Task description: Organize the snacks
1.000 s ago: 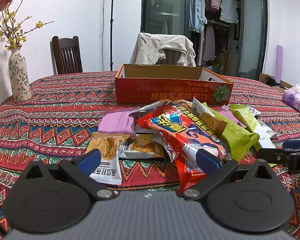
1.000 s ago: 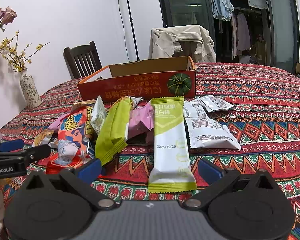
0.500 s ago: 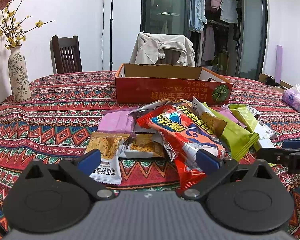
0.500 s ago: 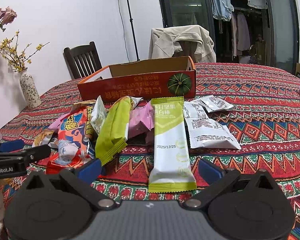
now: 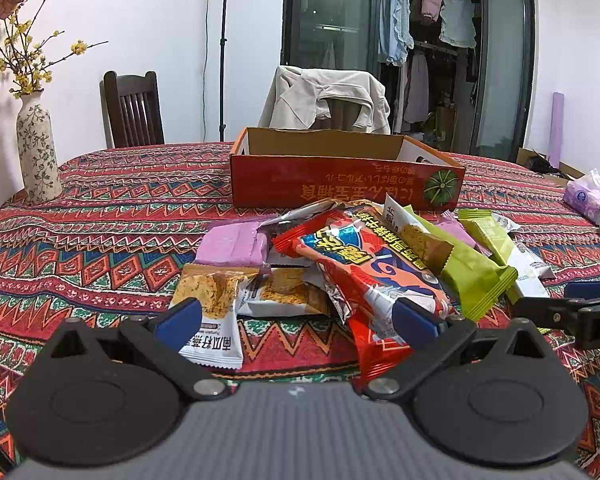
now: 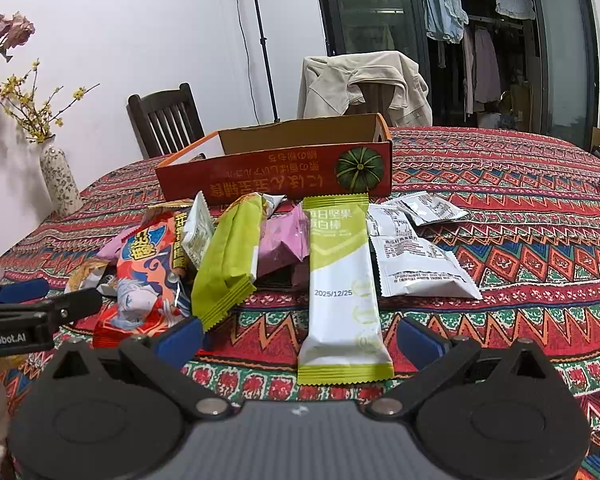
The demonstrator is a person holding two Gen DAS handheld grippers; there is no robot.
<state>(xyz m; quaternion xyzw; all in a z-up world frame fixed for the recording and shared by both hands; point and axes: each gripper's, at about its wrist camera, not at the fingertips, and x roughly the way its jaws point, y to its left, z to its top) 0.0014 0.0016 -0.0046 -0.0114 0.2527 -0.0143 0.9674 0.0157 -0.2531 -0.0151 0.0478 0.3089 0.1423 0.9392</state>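
Task barely begun: snack packets (image 5: pixel 364 264) lie heaped on the patterned tablecloth (image 5: pixel 112 224) before the orange cardboard box (image 5: pixel 340 184) (interior unseen). Left gripper (image 5: pixel 296 318) and right gripper (image 6: pixel 300 338) both spread, holding nothing.

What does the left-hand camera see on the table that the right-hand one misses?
Only the left view shows the two pumpkin-crisp packets at the near edge of the pile, with the left claw open over them. Only the right view shows the white packets lying flat at the pile's right, and the date on the long green-and-white bar in front of the open right claw. Both show the red box, the red cartoon bag, the green packet and the vase.
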